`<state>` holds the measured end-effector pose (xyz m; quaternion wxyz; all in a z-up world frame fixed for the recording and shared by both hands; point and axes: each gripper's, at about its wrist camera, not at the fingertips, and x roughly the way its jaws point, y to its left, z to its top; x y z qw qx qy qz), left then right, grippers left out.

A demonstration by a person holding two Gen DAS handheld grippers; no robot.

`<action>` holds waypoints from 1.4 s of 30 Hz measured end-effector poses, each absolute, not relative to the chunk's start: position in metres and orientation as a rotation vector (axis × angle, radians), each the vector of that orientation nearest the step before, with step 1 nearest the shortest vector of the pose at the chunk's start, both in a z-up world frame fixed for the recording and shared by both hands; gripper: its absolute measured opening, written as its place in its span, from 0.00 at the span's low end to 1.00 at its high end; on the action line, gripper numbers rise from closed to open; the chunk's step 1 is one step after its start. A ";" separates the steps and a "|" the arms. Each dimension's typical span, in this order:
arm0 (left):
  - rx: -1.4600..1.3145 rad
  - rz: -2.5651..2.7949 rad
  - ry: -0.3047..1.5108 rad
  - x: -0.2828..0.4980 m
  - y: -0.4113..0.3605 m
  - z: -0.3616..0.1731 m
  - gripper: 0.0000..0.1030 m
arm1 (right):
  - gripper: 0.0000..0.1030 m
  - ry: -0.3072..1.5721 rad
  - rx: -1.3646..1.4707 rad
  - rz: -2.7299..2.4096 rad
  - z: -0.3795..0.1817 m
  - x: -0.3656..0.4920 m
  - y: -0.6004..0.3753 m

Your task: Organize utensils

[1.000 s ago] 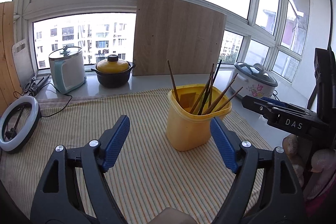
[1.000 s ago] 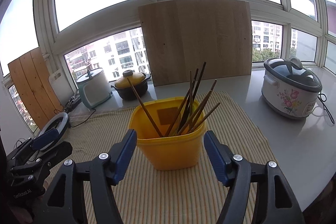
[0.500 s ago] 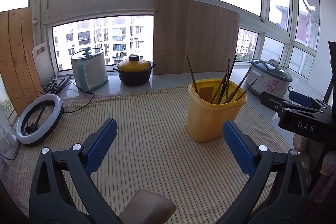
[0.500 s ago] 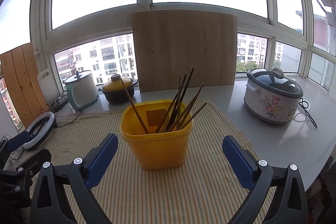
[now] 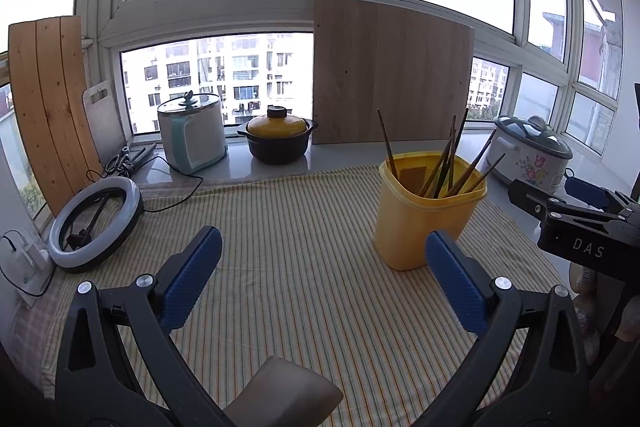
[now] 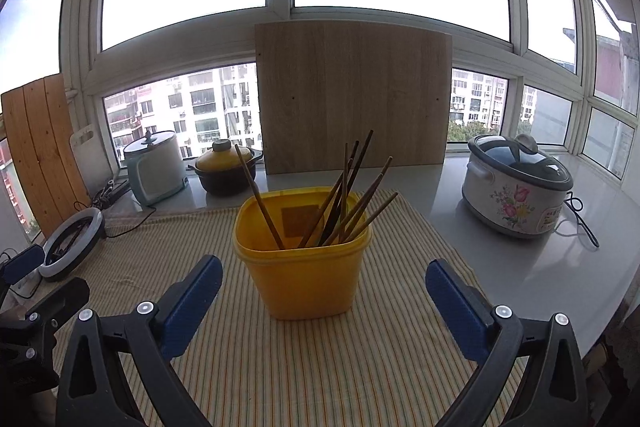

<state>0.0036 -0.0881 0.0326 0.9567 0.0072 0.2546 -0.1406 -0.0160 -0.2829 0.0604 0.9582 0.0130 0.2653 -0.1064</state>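
The left tool hung over the striped cloth, its blue pads spread wide with nothing between them, having just finished opening. The yellow tub of chopsticks stood upright on the cloth, toward the surface's right edge. The right tool gaped equally wide just before it, touching nothing.

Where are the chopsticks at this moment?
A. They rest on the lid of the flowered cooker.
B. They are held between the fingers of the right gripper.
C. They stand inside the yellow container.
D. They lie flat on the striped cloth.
C: the chopsticks lean upright inside the yellow container, which stands on the striped cloth, and the right gripper is open with nothing pressed between its pads.
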 end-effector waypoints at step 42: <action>0.025 -0.268 0.521 0.003 -0.084 0.030 1.00 | 1.00 0.553 0.052 -0.220 0.059 -0.018 -0.286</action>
